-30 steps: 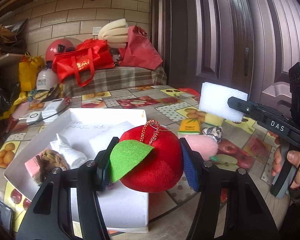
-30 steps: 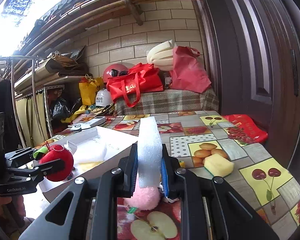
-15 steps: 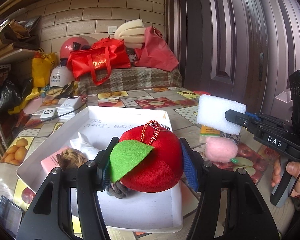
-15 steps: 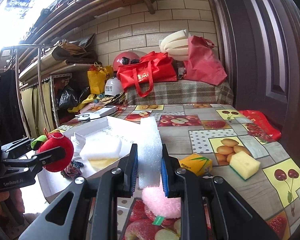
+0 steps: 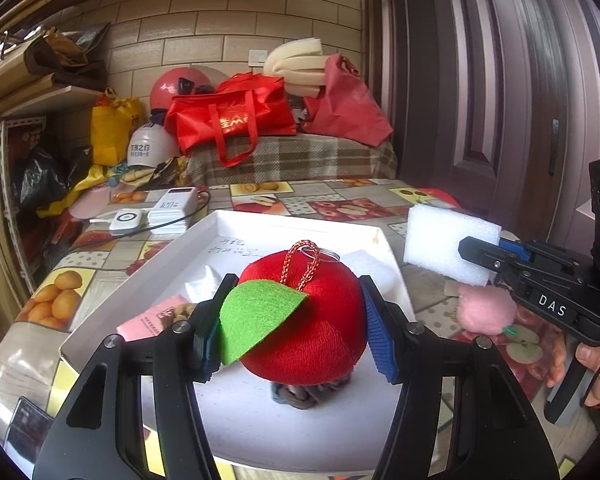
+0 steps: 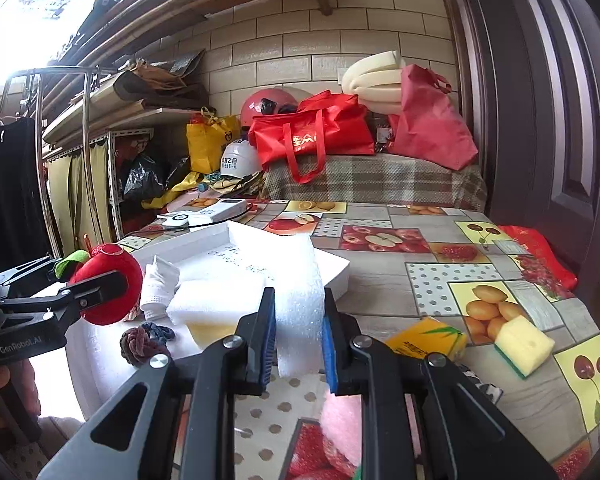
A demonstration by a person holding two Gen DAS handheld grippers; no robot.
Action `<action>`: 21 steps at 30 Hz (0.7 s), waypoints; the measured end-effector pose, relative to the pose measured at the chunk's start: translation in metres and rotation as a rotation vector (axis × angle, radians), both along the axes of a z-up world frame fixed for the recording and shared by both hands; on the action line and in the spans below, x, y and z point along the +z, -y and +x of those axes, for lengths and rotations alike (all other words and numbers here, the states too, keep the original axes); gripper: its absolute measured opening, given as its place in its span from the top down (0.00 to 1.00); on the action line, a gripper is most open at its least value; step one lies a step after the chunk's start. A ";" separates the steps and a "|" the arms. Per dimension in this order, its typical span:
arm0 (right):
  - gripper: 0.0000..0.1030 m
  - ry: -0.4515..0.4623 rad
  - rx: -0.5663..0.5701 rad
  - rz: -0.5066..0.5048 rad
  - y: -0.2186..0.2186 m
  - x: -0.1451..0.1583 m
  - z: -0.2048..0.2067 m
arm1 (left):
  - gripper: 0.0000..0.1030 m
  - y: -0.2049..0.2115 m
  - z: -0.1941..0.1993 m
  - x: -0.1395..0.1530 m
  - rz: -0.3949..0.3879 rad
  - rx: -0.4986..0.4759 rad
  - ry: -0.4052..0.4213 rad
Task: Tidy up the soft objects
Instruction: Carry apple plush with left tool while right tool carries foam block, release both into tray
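apple plush [image 5: 300,320] sits pinched in the left gripper [image 5: 296,320], hanging over the near end of the white tray [image 5: 300,222]. right gripper [image 6: 298,332] pinches an upright foam block [image 6: 296,280] at the tray's right rim, so the left hand looks nearer to dropping in.

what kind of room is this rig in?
Probably a cluttered home storeroom or entryway, not a lab: a table under a fruit-print oilcloth, a brick wall behind piled red tote bags and helmets, and a rack of cardboard.
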State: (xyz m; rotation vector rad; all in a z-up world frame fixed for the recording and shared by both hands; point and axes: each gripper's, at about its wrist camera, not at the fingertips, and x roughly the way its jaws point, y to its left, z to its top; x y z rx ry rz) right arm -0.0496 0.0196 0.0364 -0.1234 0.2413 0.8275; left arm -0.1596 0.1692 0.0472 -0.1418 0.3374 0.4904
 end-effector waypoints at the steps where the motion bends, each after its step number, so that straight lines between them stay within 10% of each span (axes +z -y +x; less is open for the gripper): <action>1: 0.82 -0.003 0.002 -0.001 -0.003 0.000 0.001 | 0.43 -0.004 0.000 0.000 0.002 0.009 -0.003; 21: 0.82 0.011 0.051 -0.028 -0.060 0.003 0.000 | 0.43 -0.054 0.002 -0.004 -0.066 0.123 0.000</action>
